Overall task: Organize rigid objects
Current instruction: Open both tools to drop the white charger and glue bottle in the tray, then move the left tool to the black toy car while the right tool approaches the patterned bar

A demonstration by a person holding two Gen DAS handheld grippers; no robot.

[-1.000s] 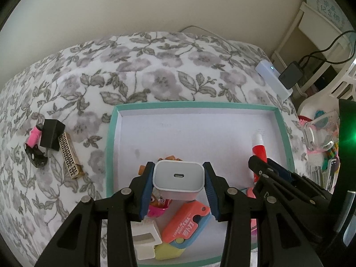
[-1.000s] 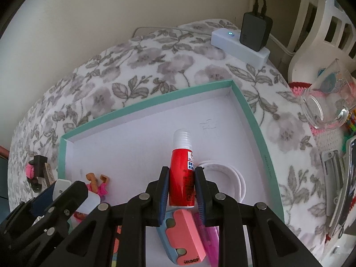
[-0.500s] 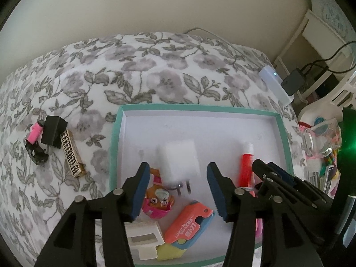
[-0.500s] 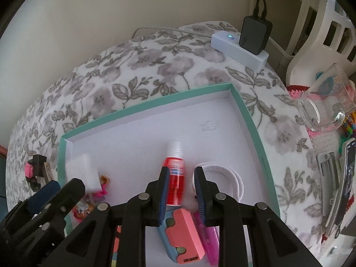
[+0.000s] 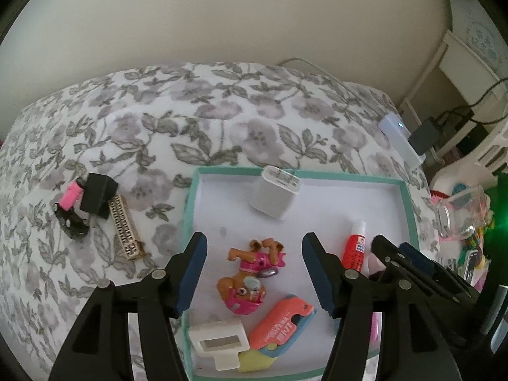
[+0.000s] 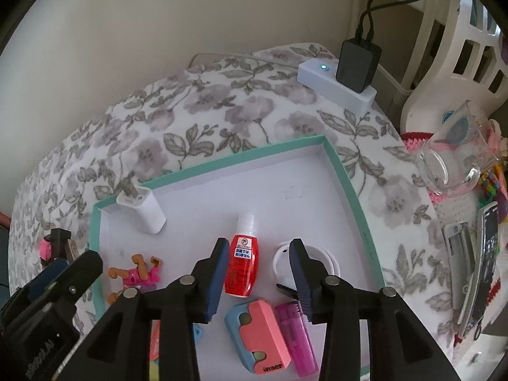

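— Bedding in a grey floral print [image 5: 222, 120] is seen beneath a shallow white cardboard tray with a teal rim [image 5: 409, 209], where most of the small items are gathered. Which step is in hand?

— Release, it is judged. A white cube-shaped wall charger [image 5: 277, 192] is lying tilted against the tray's far wall, and a small red bottle with a white cap [image 6: 243, 262] is resting flat on the tray floor, just ahead of the right gripper [image 6: 258, 273].

— And the jaws?

— Both are opening. Nothing is pressed by the left gripper [image 5: 254, 273], though a pink-and-brown toy figure [image 5: 252, 277] is seen on the tray floor beneath its gap. The red bottle is between the right gripper's jaws, untouched.

— What is called for next?

— A black block [image 5: 96, 195], a gold patterned bar [image 5: 124, 225] and a small pink piece [image 5: 71, 195] are left on the bedding beside the tray. A reach there by the left gripper is judged likely.
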